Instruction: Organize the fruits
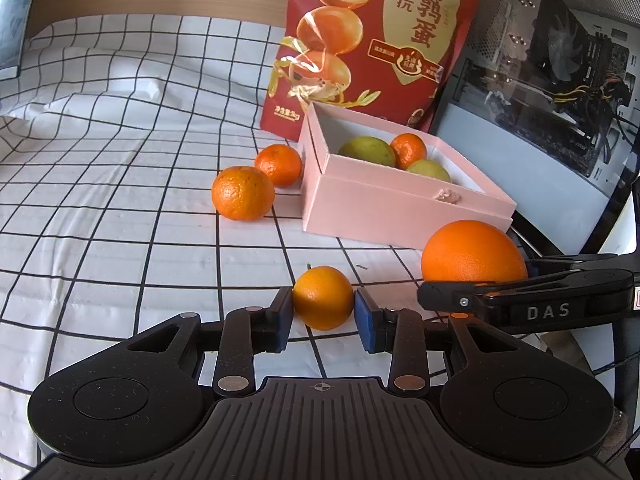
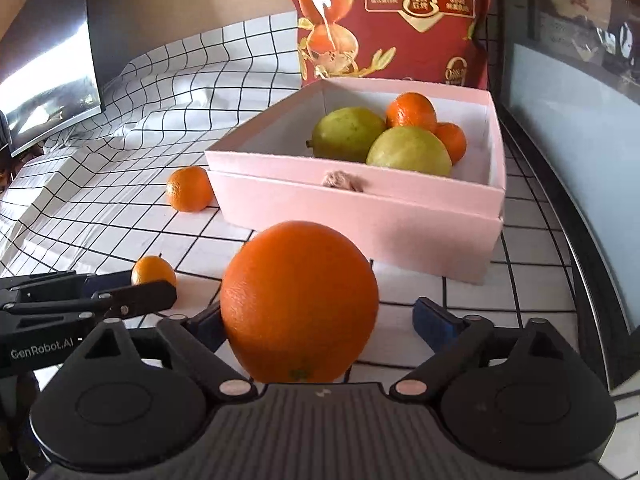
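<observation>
My left tongs (image 1: 323, 312) are closed on a small orange (image 1: 323, 298) resting on the checked cloth (image 1: 120, 200) of the bench. My right tongs (image 2: 316, 326) stand wide around a large orange (image 2: 299, 300); its left pad touches the fruit, its right pad stands clear. The pink box (image 2: 360, 208), near the bench's right edge, holds two green fruits (image 2: 348, 134) and tangerines (image 2: 411, 112).

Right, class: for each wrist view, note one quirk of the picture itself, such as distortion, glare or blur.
Left wrist view: fisheye bends the checked tablecloth grid lines; glare on the red snack bag. Right wrist view: the big orange looms large and slightly soft; the monitor is blown out.
</observation>
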Demonstrator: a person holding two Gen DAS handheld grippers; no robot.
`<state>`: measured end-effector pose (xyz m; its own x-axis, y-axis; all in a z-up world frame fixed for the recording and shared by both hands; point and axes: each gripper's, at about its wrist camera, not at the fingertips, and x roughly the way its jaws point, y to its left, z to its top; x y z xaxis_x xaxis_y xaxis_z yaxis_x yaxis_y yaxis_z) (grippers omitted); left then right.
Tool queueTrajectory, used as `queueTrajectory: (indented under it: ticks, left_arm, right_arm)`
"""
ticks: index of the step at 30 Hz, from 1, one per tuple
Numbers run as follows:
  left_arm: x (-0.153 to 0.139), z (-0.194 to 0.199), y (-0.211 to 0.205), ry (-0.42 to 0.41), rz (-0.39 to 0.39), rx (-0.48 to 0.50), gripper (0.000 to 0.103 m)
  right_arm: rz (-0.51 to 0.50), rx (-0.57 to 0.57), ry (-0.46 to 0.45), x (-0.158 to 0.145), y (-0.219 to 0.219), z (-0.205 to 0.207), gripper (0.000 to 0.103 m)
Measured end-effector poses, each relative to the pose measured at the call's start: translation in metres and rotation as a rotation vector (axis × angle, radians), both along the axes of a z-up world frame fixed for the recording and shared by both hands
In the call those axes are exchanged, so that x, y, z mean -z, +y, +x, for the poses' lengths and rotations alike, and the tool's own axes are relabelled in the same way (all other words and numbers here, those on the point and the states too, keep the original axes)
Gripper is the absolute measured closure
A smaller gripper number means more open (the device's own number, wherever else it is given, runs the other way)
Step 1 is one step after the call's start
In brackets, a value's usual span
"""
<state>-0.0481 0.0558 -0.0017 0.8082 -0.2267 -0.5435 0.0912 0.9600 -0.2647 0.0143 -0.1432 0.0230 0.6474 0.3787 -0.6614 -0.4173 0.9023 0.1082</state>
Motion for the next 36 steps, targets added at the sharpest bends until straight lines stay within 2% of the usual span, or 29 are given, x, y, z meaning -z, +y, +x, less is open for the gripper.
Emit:
queueTrajectory:
  ticks: [5, 14, 20, 23, 26, 29, 31, 34, 36]
  left_arm:
    - [0.0, 0.0, 0.0, 0.0, -0.001, 0.0, 0.065]
    - [0.001, 0.001, 0.0, 0.004, 0.001, 0.001, 0.065]
    - [0.001, 0.01, 0.006, 0.011, -0.04, 0.022, 0.065]
    - [-0.014, 0.019, 0.01, -0.009, -0.076, 0.03, 0.065]
    - [-0.049, 0.03, 0.009, -0.084, -0.085, 0.06, 0.065]
    - [-0.084, 0.05, 0.003, -0.132, -0.066, 0.06, 0.065]
    - [-0.099, 0.068, 0.0, -0.146, -0.081, 0.073, 0.065]
    - [-0.103, 0.098, 0.002, -0.136, -0.176, 0.108, 0.065]
    - [-0.09, 0.125, 0.001, -0.089, -0.221, 0.172, 0.065]
  right_arm:
    - [-0.024, -0.03, -0.019, -0.001, 0.009, -0.006, 0.032]
    - [-0.062, -0.029, -0.004, -0.004, 0.013, -0.008, 0.033]
    - [-0.066, -0.012, 0.013, -0.007, 0.015, -0.006, 0.033]
    - [-0.067, 0.012, 0.005, -0.018, 0.015, -0.004, 0.033]
    - [-0.045, 0.026, -0.057, -0.049, 0.014, -0.006, 0.033]
    - [-0.038, 0.025, -0.157, -0.095, 0.017, -0.003, 0.033]
    - [-0.023, 0.045, -0.213, -0.129, 0.018, 0.006, 0.033]
    - [0.009, 0.08, -0.251, -0.165, 0.018, 0.027, 0.033]
    - [0.012, 0.105, -0.258, -0.177, 0.018, 0.042, 0.033]
